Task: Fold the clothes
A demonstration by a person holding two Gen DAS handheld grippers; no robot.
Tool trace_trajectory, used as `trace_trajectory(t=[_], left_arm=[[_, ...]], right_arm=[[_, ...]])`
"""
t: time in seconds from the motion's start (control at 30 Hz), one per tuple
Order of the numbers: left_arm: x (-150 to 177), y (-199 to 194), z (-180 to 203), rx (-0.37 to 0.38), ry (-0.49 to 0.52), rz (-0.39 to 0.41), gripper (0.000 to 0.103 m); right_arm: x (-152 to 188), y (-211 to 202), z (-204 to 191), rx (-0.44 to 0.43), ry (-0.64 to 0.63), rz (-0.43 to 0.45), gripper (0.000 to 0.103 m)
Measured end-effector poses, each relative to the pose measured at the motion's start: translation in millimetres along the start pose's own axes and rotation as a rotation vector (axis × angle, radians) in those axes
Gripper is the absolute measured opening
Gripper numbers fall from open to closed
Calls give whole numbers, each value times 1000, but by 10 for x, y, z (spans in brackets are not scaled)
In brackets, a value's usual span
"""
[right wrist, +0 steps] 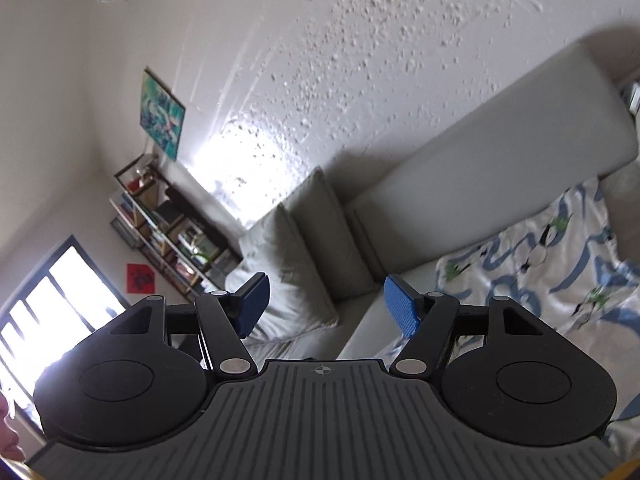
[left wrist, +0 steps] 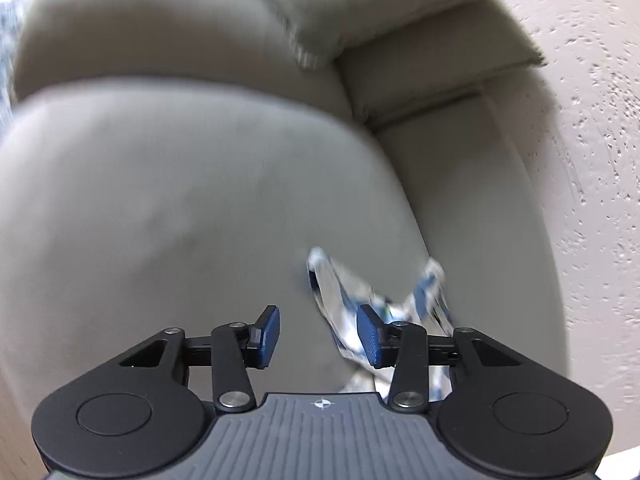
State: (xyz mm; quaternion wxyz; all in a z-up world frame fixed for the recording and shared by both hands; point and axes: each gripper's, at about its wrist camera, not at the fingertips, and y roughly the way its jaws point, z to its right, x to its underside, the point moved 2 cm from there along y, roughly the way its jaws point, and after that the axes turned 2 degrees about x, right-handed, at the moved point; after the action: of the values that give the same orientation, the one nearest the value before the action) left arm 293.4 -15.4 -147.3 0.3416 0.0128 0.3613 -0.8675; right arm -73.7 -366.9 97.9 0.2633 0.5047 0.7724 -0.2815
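No readable writing shows; a red square sign [right wrist: 140, 278] on the far wall is too blurred to read. Both the left tongs [left wrist: 318, 334] and the right tongs [right wrist: 325, 305], with ribbed blue pads, gape wide and hold nothing. The white garment [right wrist: 552, 264], printed with blue swirls, lies crumpled on the smooth grey sofa [left wrist: 180, 200] below a rough-textured wall [right wrist: 360, 60].

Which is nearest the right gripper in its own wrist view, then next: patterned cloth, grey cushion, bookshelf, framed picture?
From the right gripper:
1. Patterned cloth, just right, on the sofa seat.
2. Grey cushion, ahead, slightly left.
3. Bookshelf, farther left, against the wall.
4. Framed picture, on the wall above the bookshelf.
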Motion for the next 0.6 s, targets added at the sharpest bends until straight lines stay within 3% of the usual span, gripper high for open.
trace_trajectory(t=[0.1,0.23,0.4,0.43,0.47,0.5,0.6], left_arm=[[80,306,11,14,-15,-53,40],[23,713,-19,-52,-61,6,39],[-136,975,61,-38,-48,47,38],[-152,1027,88,-51,-34,39,26],[-156,1052,101,-85,-31,34,8],[-159,1077,114,-119,-28,29,0],[-219,931,179,-150,9,54,0]], right_arm=[[11,108,-17,5,-5,-17,70],[17,220,-51,16,-17,-34,70],[30,265,-70,45,-52,-42,70],[34,275,-67,53,-59,-43,70],[36,294,-55,54,-52,-48,70],[37,317,-38,52,-40,-53,70],[45,364,0,41,-4,-68,70]])
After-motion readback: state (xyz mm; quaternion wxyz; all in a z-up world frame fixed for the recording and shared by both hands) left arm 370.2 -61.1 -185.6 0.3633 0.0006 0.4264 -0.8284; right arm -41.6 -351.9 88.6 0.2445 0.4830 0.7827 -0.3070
